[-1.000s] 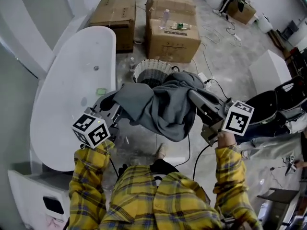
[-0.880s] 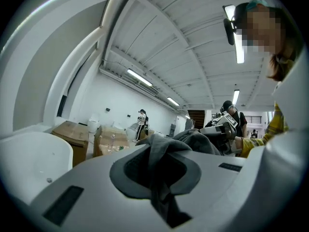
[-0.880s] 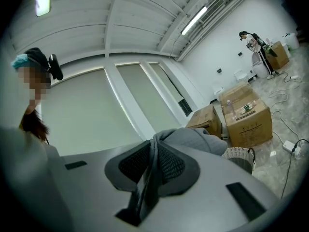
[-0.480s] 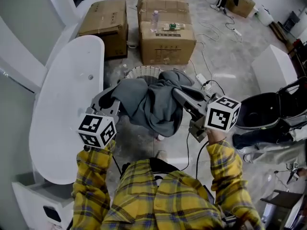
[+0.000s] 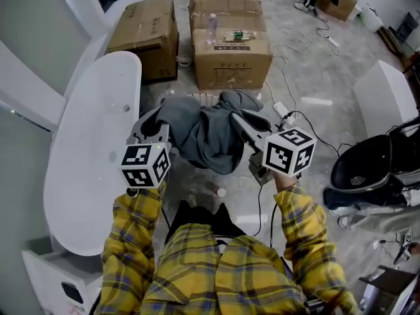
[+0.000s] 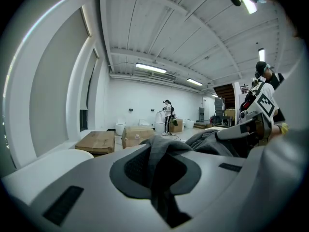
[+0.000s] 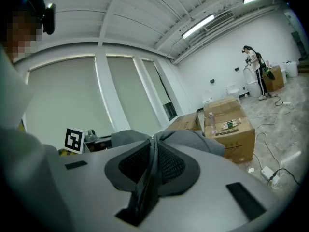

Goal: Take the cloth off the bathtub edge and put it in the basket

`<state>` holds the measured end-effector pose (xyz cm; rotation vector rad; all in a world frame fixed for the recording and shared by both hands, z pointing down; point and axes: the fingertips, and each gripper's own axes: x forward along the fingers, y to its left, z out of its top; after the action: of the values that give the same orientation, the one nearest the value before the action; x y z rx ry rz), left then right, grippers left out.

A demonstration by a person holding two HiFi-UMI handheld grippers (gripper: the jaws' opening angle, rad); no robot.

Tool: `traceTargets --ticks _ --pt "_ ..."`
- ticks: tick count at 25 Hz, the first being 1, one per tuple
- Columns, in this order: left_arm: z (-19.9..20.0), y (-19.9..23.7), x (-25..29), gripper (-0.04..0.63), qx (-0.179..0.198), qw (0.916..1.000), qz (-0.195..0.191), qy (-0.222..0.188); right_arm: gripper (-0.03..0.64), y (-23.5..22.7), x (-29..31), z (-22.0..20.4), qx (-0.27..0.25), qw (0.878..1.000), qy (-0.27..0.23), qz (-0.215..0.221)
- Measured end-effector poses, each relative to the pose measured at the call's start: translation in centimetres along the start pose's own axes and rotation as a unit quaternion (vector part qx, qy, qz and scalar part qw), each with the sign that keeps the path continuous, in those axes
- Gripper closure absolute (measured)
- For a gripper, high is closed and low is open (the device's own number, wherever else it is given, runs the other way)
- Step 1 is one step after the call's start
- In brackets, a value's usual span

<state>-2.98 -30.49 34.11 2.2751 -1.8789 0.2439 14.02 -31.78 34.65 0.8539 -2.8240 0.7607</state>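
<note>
A grey cloth (image 5: 209,131) hangs in a bunch between my two grippers, held up in the air over the floor. My left gripper (image 5: 163,120) is shut on the cloth's left part, and grey fabric (image 6: 161,161) is pinched between its jaws. On the other side my right gripper (image 5: 235,118) is shut on the cloth (image 7: 152,161), a fold squeezed between its pads. The white wicker basket (image 5: 190,98) stands on the floor just beyond the cloth and is mostly hidden by it. The white bathtub (image 5: 92,143) lies to the left.
Cardboard boxes (image 5: 230,41) stand behind the basket, one with a bottle on top, another (image 5: 146,35) by the tub's far end. Cables and a power strip (image 5: 283,110) run across the floor at right. A black chair (image 5: 374,169) sits far right. A person (image 6: 167,115) stands far off.
Both grippers have carried the cloth forward and closer together, so it now hangs over the near side of the basket. The view has shifted and the basket is more covered.
</note>
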Motion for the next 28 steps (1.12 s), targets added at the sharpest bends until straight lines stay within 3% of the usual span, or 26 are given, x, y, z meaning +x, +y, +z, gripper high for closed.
traceTargets --ticks 6,13,21,28 --pt "-2.3 0.7 5.0 0.561 -0.043 0.9986 -0.031 0.01 0.552 -3.7 3.2 -1.8 -0.004 0.999 0.016 -0.045" --pt "-8.8 1.1 10.7 0.561 -0.034 0.9932 -0.083 0.074 0.552 -8.4 7.2 -6.7 0.026 0.994 0.064 -0.084" --pt "-17.4 2.0 15.4 0.561 -0.057 0.9776 -0.119 0.164 0.552 -12.5 11.8 -13.0 0.05 0.985 0.12 -0.114" --pt "-23.0 2.3 18.2 0.561 -0.069 0.9642 -0.137 0.217 0.551 -14.8 15.2 -17.6 0.062 0.976 0.17 -0.124"
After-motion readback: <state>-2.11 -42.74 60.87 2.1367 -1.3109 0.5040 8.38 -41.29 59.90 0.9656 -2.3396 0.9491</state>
